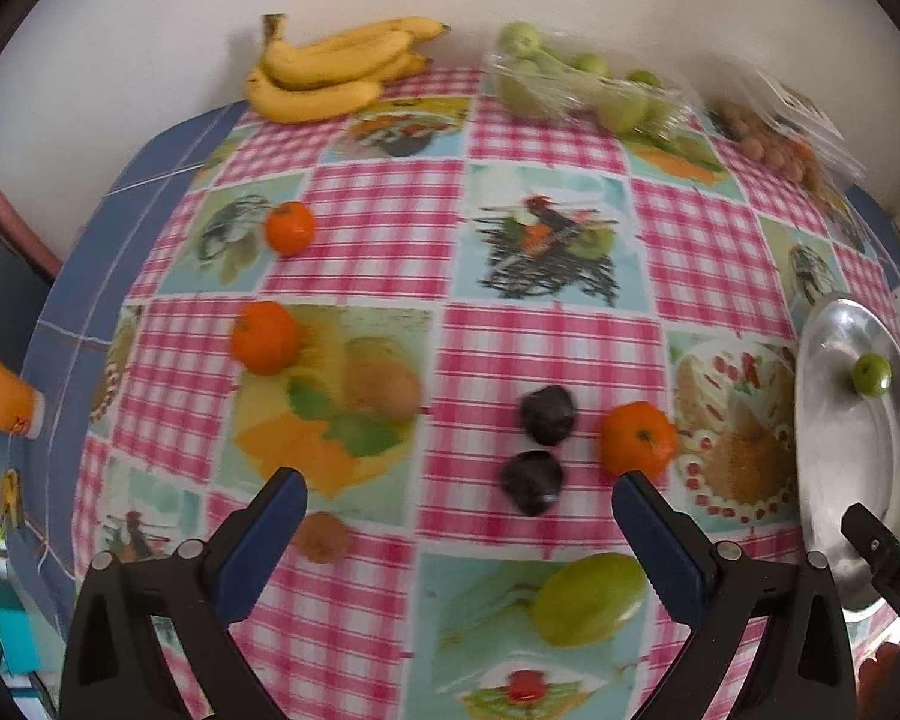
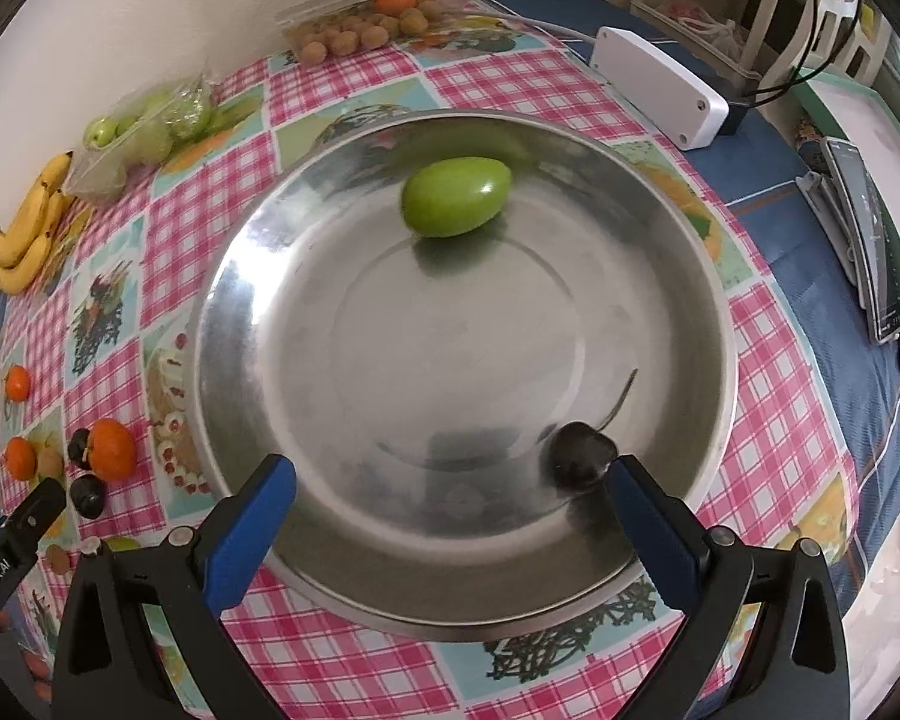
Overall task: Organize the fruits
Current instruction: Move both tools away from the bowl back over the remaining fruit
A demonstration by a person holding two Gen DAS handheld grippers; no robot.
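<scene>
- The left gripper (image 1: 459,507) hangs over the checked cloth of the desk (image 1: 384,222), tilted steeply down, its jaws spread wide with nothing between them.
- Just ahead of it lie two dark plums (image 1: 540,444); a tangerine (image 1: 639,438) sits right at its right fingertip, a small brown fruit (image 1: 324,536) beside its left finger, and a green mango (image 1: 588,600) low between the fingers.
- Further ahead and to the left are two more tangerines (image 1: 267,336); a bunch of bananas (image 1: 330,69) and a clear pack of green fruit (image 1: 576,84) lie at the far edge by the wall.
- The right gripper (image 2: 450,480) points steeply down over a steel bowl (image 2: 258,228), released: its jaws stand wide apart and press on nothing.
- In the bowl, one dark plum (image 2: 579,456) rests near the rim just beside the right fingertip; whether it touches cannot be told. A green fruit (image 2: 456,197) lies well ahead on the far side.
- Beyond the bowl stand a clear box of small brown fruits (image 2: 366,24) and a white plastic box (image 2: 660,87) to the right.
</scene>
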